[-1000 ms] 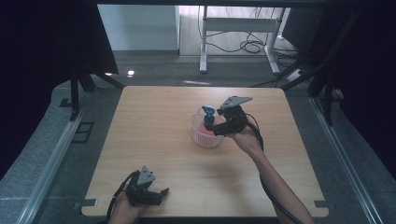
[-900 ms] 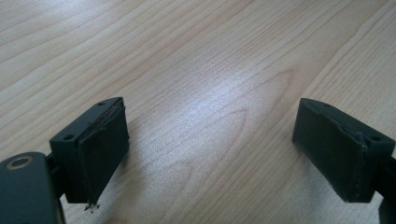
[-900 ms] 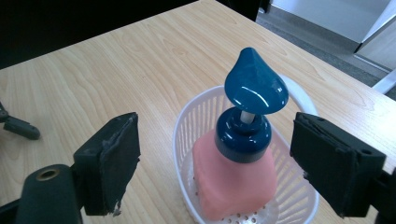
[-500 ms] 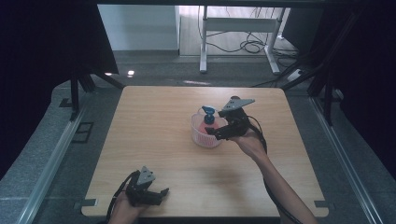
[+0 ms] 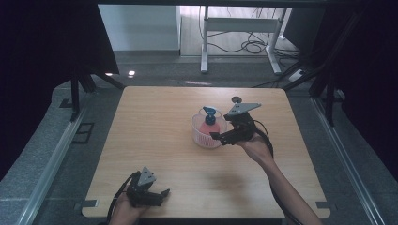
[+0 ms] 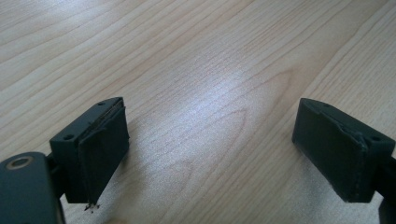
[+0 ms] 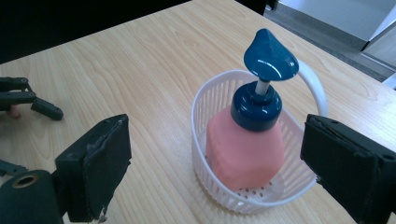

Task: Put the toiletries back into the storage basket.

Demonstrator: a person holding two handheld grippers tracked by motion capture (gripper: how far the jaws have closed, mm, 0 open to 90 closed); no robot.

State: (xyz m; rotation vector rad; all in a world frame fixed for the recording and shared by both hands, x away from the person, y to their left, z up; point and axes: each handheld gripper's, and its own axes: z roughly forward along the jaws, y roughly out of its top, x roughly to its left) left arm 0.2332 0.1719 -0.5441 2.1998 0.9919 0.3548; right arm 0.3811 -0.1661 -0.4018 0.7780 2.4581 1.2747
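Note:
A pink pump bottle [image 5: 208,125] with a dark blue pump head stands upright in a small white slotted basket [image 5: 199,136] right of the table's middle. My right gripper [image 5: 219,137] hovers at the basket's right side, pointing at it. Its jaws have just been opening and stand wide, touching nothing. In the right gripper view the bottle [image 7: 245,149] and the basket [image 7: 205,107] lie just ahead of the gripper [image 7: 215,154]. My left gripper [image 5: 159,197] rests near the table's front edge, open, with bare wood between its jaws [image 6: 210,140].
The wooden table [image 5: 155,122] has free room left of the basket and in front of it. A small dark round thing [image 5: 237,99] lies near the far edge. Beyond the table are a white frame and cables on the floor.
The right gripper's jaws have widened and it has drawn back a little from the bottle toward the person. The bottle stands free in the basket. The left gripper has not moved.

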